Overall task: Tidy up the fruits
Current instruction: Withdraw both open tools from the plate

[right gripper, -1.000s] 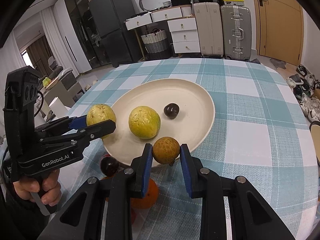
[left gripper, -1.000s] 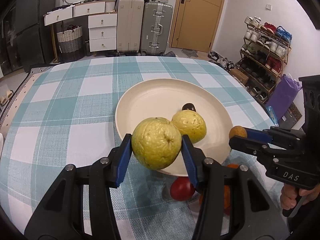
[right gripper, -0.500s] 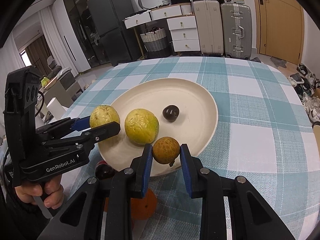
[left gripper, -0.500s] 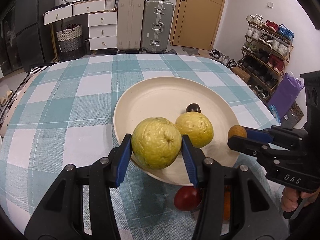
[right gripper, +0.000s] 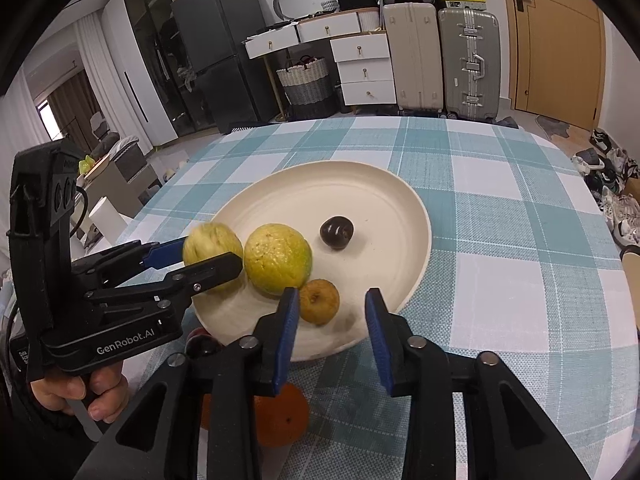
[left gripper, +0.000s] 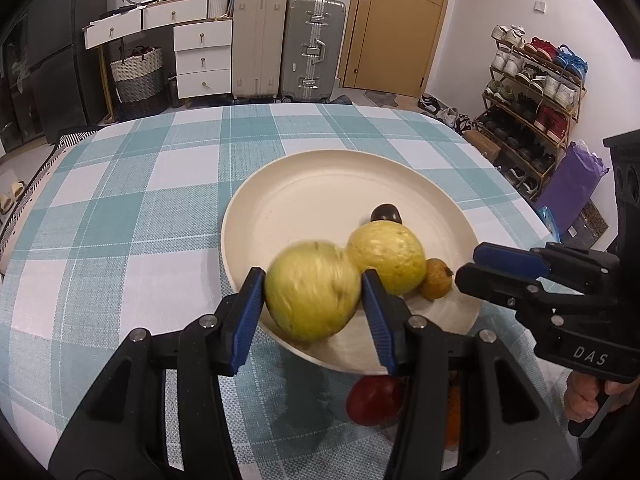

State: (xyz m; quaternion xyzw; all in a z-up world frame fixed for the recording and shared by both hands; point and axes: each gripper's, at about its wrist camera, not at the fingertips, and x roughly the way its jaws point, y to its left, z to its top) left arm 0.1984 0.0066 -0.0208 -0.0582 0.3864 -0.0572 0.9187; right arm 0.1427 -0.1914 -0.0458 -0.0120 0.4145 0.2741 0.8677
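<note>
A cream plate [left gripper: 320,184] [right gripper: 384,200] sits on the checked tablecloth. On it lie a yellow-green guava [left gripper: 386,256] [right gripper: 278,258], a dark plum [left gripper: 385,213] [right gripper: 336,232] and a small brown-orange fruit [left gripper: 437,279] [right gripper: 319,301]. My left gripper [left gripper: 314,300] [right gripper: 200,254] is over the plate's near rim with a second guava [left gripper: 312,294] [right gripper: 212,242] between its blue pads; the fruit is blurred. My right gripper [right gripper: 330,320] [left gripper: 476,260] is open, its jaws wide apart around the small fruit.
A red plum [left gripper: 374,400] [right gripper: 200,342] and an orange [right gripper: 276,416] lie on the cloth just off the plate's near edge, under the grippers. Suitcases, drawers and a shoe rack stand beyond the table.
My right gripper has opened and the small brown-orange fruit now rests on the plate beside the guava. My left gripper has moved forward over the plate and its jaws have widened slightly around the blurred guava.
</note>
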